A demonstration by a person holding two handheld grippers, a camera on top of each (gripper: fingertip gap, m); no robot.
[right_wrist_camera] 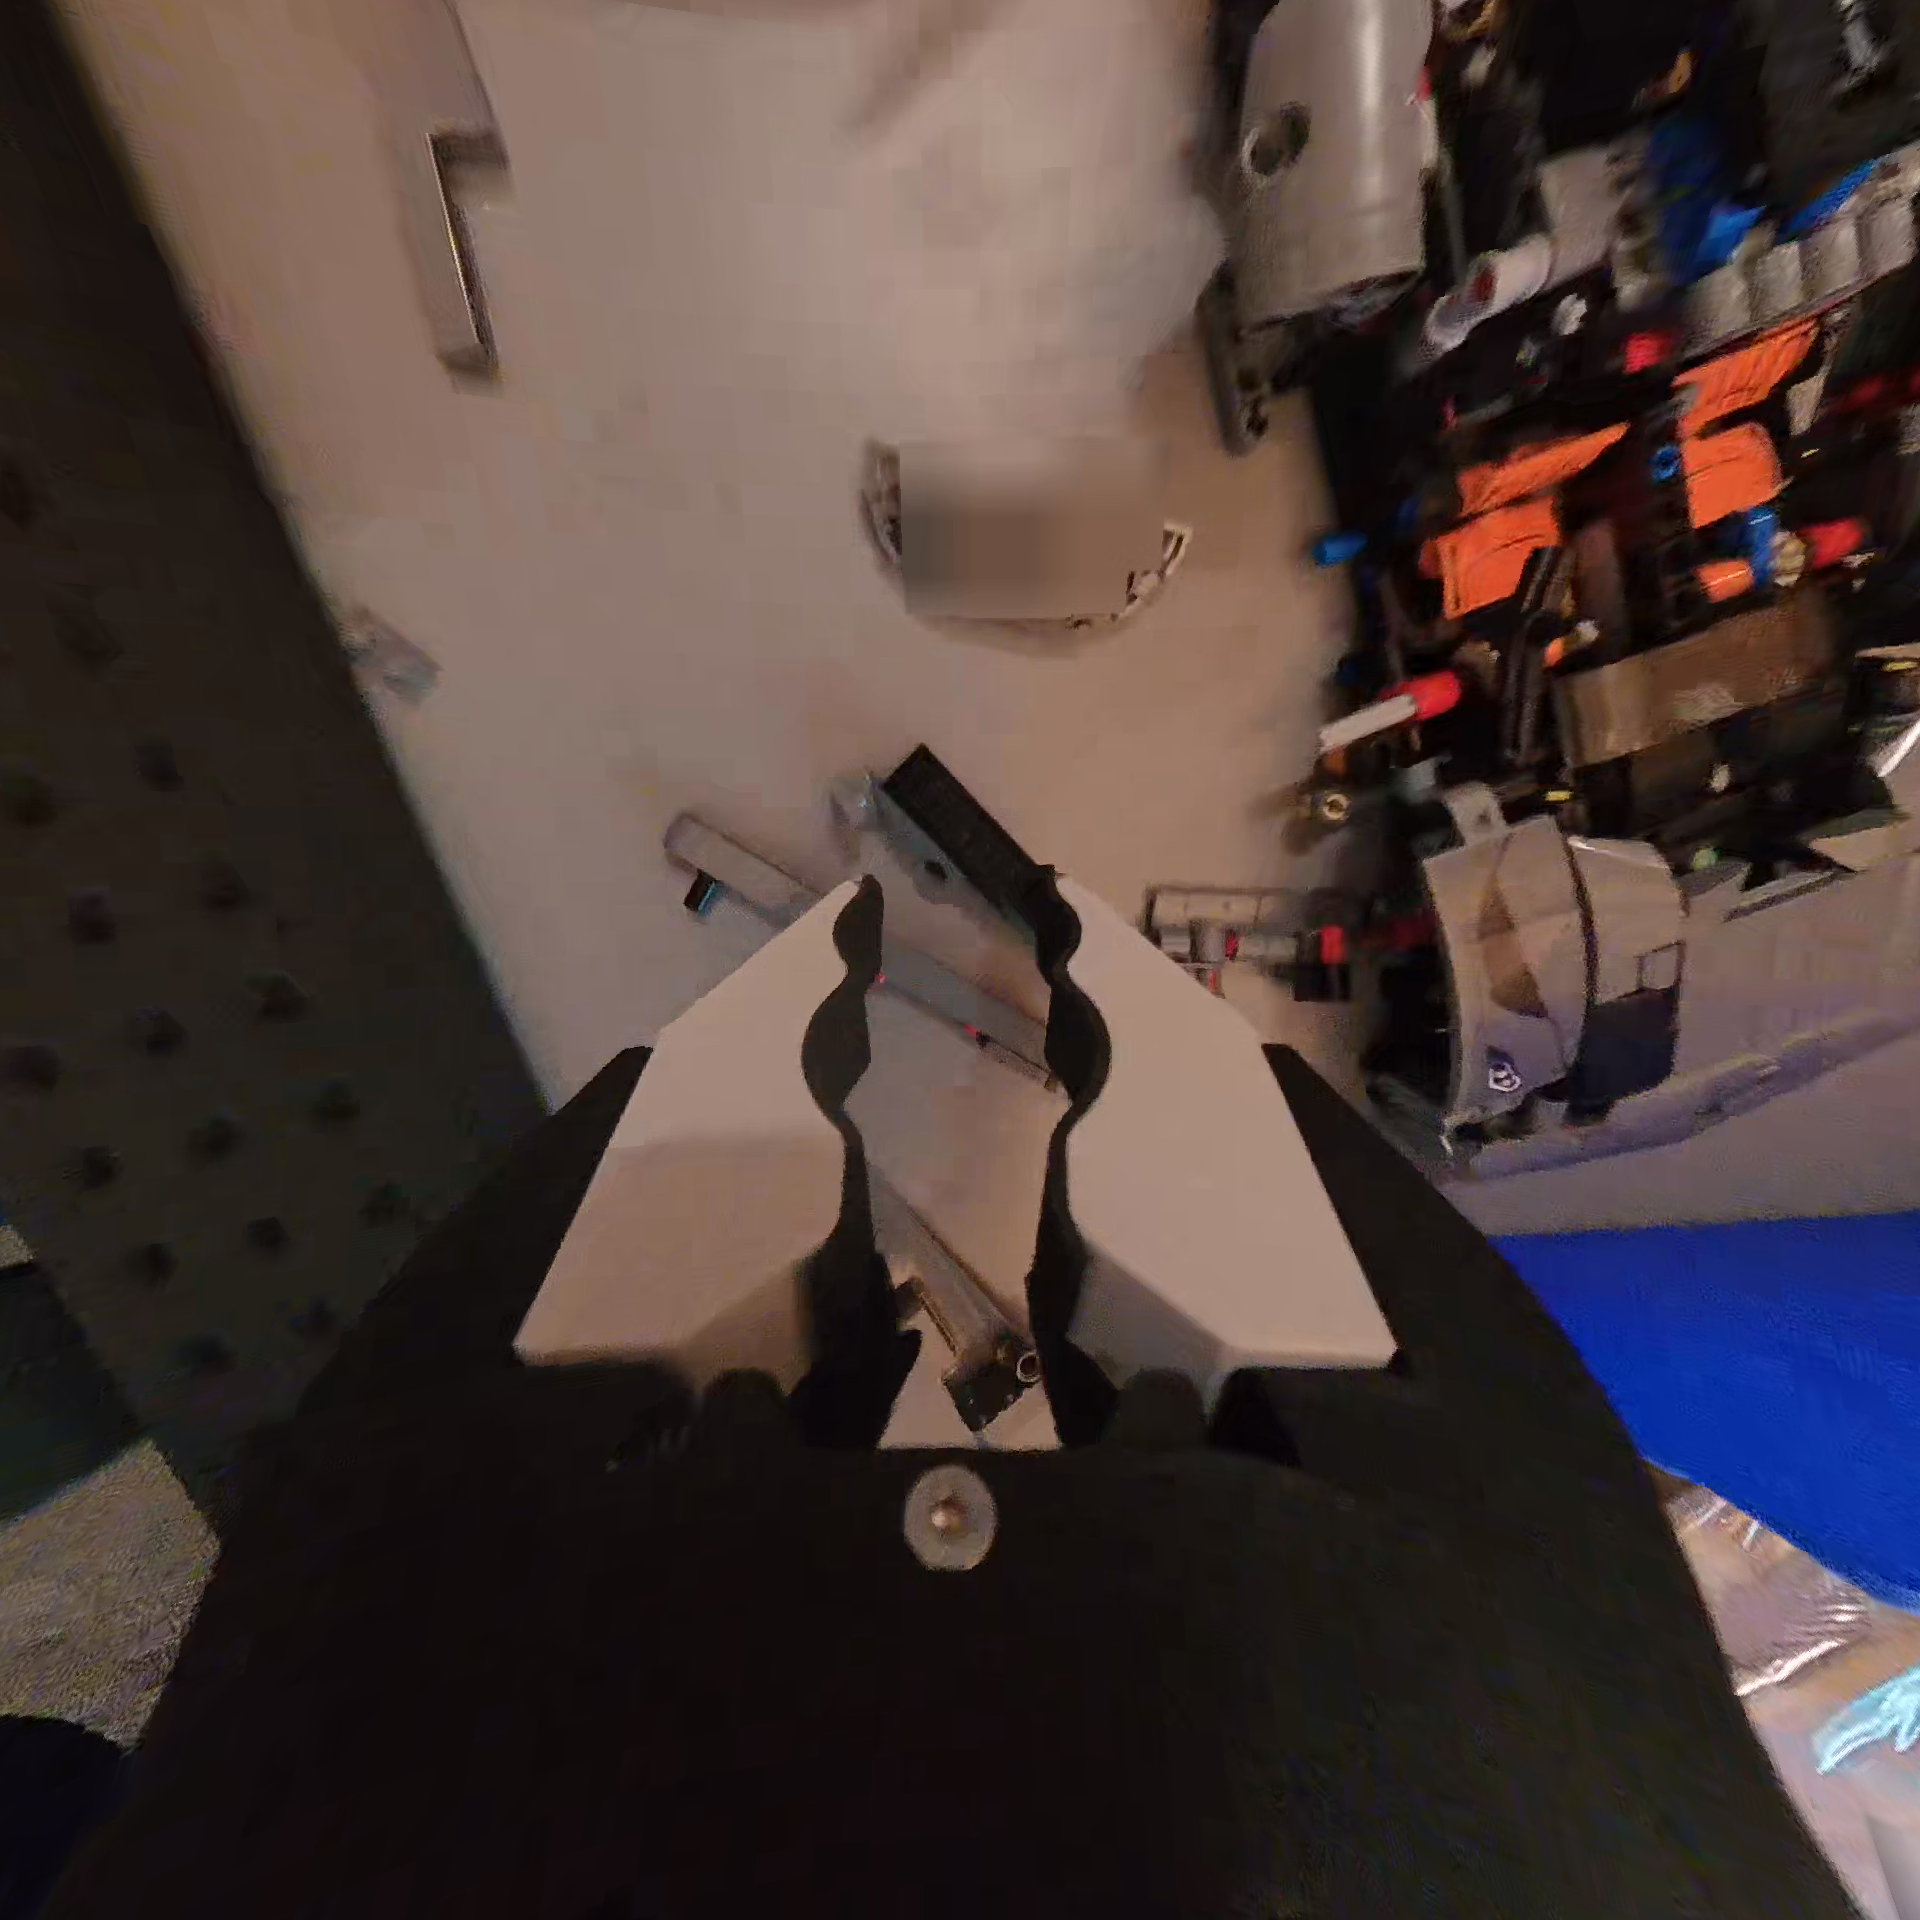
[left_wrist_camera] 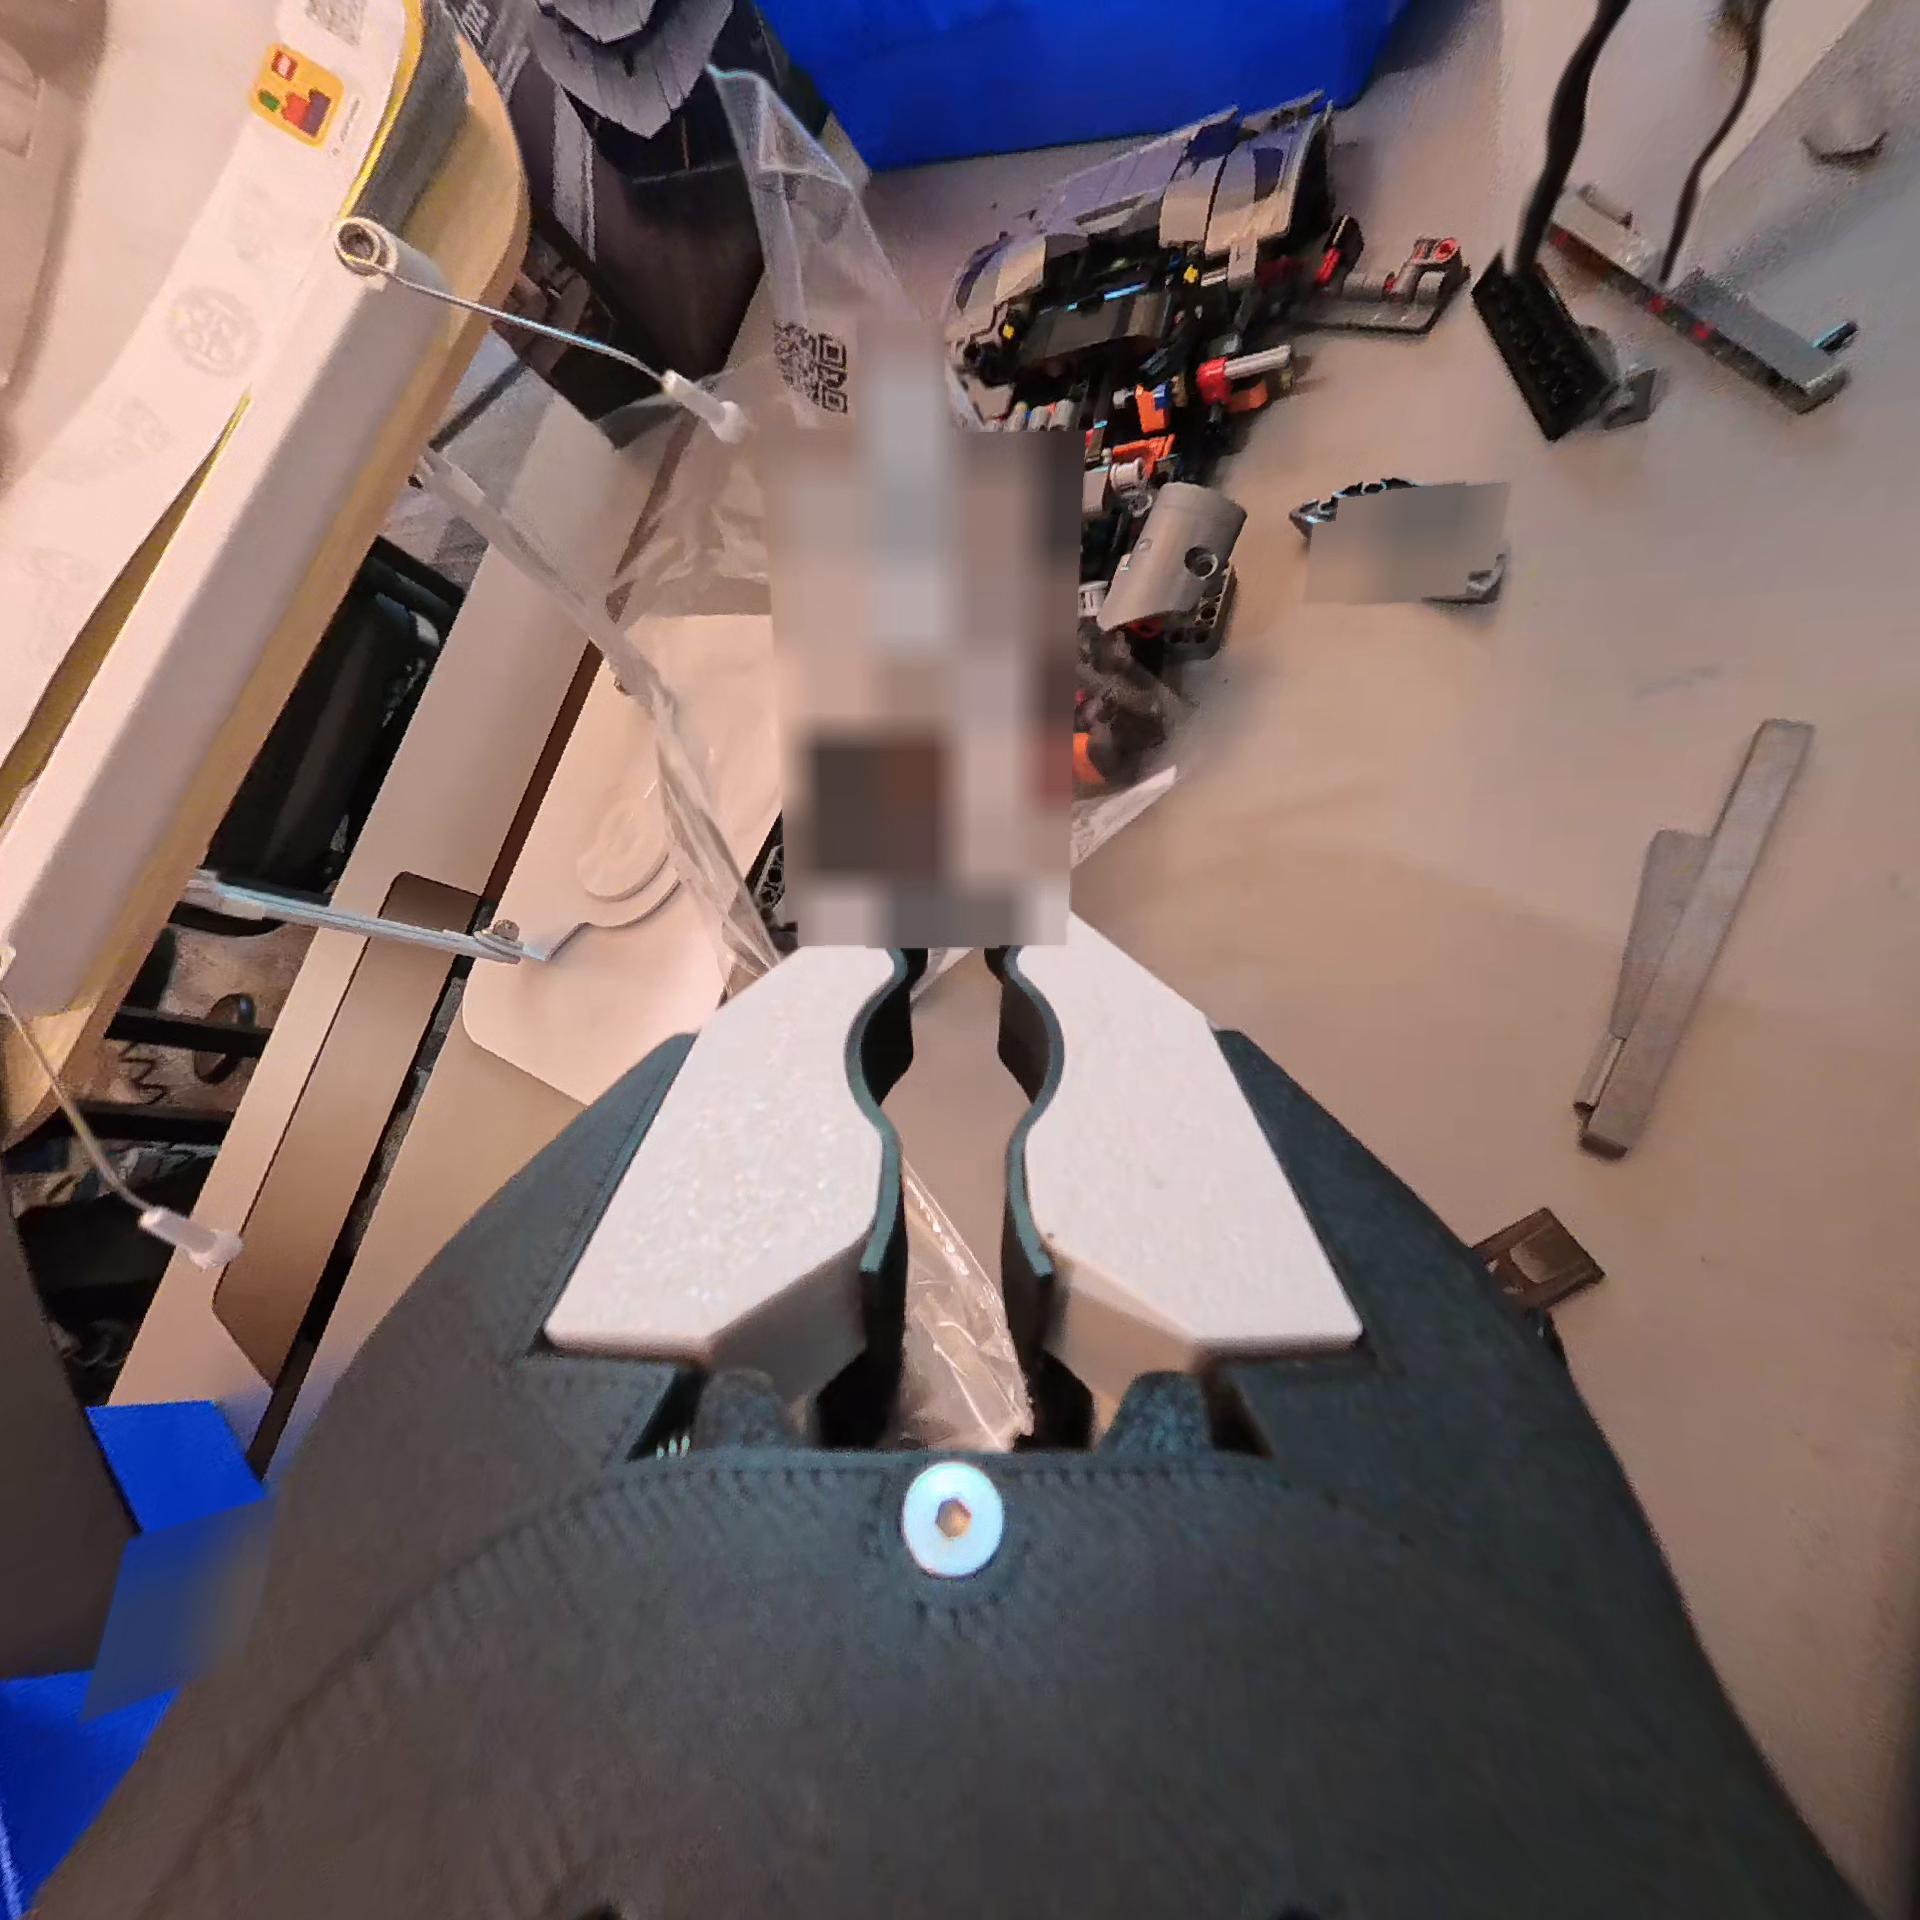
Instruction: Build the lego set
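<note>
While open, left gripper (left_wrist_camera: 951,971): fingers slightly parted over a clear plastic bag (left_wrist_camera: 665,665), tips hidden by blur.
Right gripper (right_wrist_camera: 961,914): fingers apart above a long grey beam (right_wrist_camera: 961,997).
Lego car (left_wrist_camera: 1153,312): part-built on the table (left_wrist_camera: 1403,935).
Writing: printed code on the bag; grey pieces (left_wrist_camera: 1688,935) are unmarked.

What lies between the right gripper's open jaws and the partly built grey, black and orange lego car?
In the right wrist view, a long grey lego beam runs between the right gripper jaws; bare table separates it from the car.
</note>
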